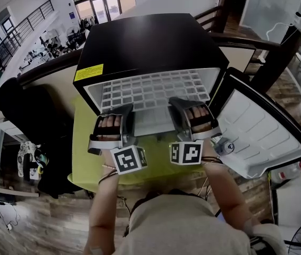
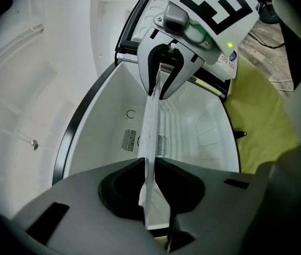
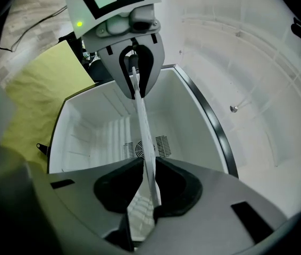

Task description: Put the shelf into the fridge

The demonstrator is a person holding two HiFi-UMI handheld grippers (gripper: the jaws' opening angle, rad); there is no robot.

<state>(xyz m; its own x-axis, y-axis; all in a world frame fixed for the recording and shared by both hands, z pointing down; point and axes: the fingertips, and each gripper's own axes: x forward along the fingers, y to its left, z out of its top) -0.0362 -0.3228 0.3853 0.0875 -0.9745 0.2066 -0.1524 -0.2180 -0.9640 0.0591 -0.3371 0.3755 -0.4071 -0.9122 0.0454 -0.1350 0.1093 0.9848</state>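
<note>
Both my left gripper [image 1: 112, 116] and right gripper [image 1: 192, 110] have fingers clamped on the near edge of the shelf [image 1: 150, 89]; it lies crosswise, the fridge [image 1: 150, 41] directly ahead.

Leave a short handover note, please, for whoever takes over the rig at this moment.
Left gripper: shut on the wire shelf by its front edge.
Right gripper: shut on the same edge, alongside.
Mini fridge stands on the yellow-green table, door open to the right.
Done: shelf gripped, far end at the opening.
Left: slide it fully in, release both grippers, withdraw.
</note>
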